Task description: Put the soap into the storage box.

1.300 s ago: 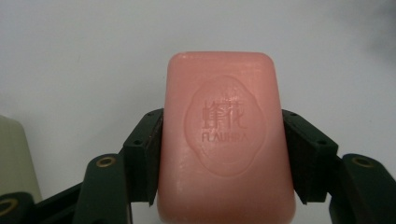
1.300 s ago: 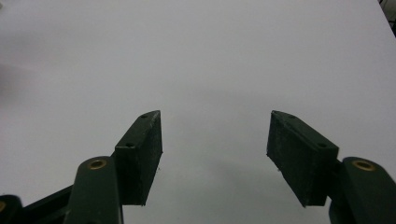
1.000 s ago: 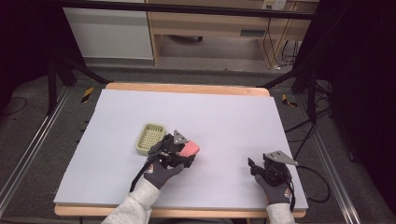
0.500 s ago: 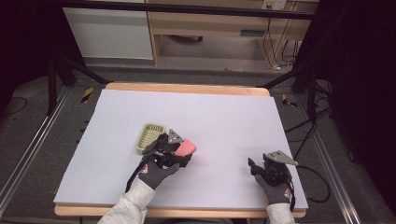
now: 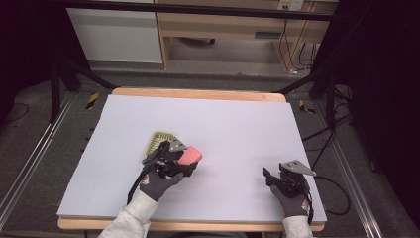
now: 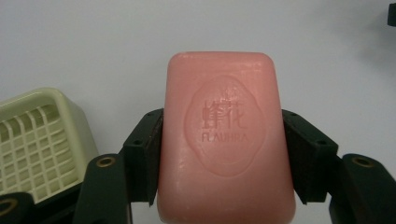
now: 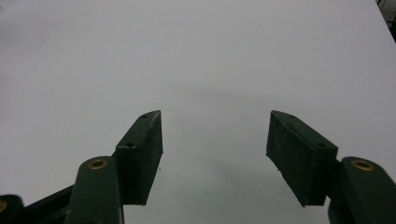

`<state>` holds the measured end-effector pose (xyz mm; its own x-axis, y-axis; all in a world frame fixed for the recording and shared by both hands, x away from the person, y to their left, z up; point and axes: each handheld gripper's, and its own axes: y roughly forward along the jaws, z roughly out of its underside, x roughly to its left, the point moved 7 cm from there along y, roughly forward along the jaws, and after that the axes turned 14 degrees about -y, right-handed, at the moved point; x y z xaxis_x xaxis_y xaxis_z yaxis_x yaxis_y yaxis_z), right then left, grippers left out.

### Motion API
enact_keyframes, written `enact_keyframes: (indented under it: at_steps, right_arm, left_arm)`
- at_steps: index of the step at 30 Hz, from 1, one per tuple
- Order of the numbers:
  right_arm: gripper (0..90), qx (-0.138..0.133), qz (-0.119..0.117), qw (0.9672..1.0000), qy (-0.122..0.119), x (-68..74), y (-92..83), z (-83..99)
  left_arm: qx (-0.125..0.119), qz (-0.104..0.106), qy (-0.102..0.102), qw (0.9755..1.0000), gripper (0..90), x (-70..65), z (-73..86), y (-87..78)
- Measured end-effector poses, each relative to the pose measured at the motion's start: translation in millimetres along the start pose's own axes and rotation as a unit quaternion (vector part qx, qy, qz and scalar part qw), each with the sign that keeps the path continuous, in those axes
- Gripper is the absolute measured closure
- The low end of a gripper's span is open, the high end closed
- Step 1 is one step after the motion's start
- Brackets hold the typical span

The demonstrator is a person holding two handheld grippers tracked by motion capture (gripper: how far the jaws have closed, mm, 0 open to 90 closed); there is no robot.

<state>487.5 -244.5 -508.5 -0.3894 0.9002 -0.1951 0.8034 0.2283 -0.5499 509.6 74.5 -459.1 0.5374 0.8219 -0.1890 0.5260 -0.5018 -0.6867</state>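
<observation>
A pink bar of soap point(image 6: 224, 140) with a stamped oval mark sits between the two black jaws of my left gripper point(image 6: 222, 154), which is shut on it and holds it just above the table. In the high view the soap point(image 5: 190, 155) shows at the front of the left gripper point(image 5: 184, 157), close to the right of a pale yellow-green slotted soap dish point(image 5: 157, 142). That dish point(image 6: 37, 140) lies at the left in the left gripper view. My right gripper point(image 7: 215, 154) stands open over bare table, near the front right point(image 5: 270, 176).
The white table board point(image 5: 237, 124) has a wooden rim along its far edge point(image 5: 198, 93). Black frame legs and cables stand on the floor around it. A cable trails from the right gripper off the table's right side.
My left gripper with the soap has shifted a little to the left and up, nearer the dish. The right gripper has kept still.
</observation>
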Motion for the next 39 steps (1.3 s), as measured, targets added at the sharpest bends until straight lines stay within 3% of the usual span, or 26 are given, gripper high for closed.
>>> enact_keyframes:
  at_steps: [8, 39]
  right_arm:
    - [36.1, -0.001, 0.000, 1.0000, -0.002, -0.2, -0.4, 0.0]
    - [36.0, -0.002, -0.004, 1.0000, 0.000, 1.2, -1.7, -0.5]
  left_arm:
    - [-0.008, -0.009, -0.016, 0.9998, 37.2, 15.6, 0.5, -8.0]
    - [-0.032, -0.029, -0.056, 0.9975, 37.2, 47.6, -6.0, -23.9]
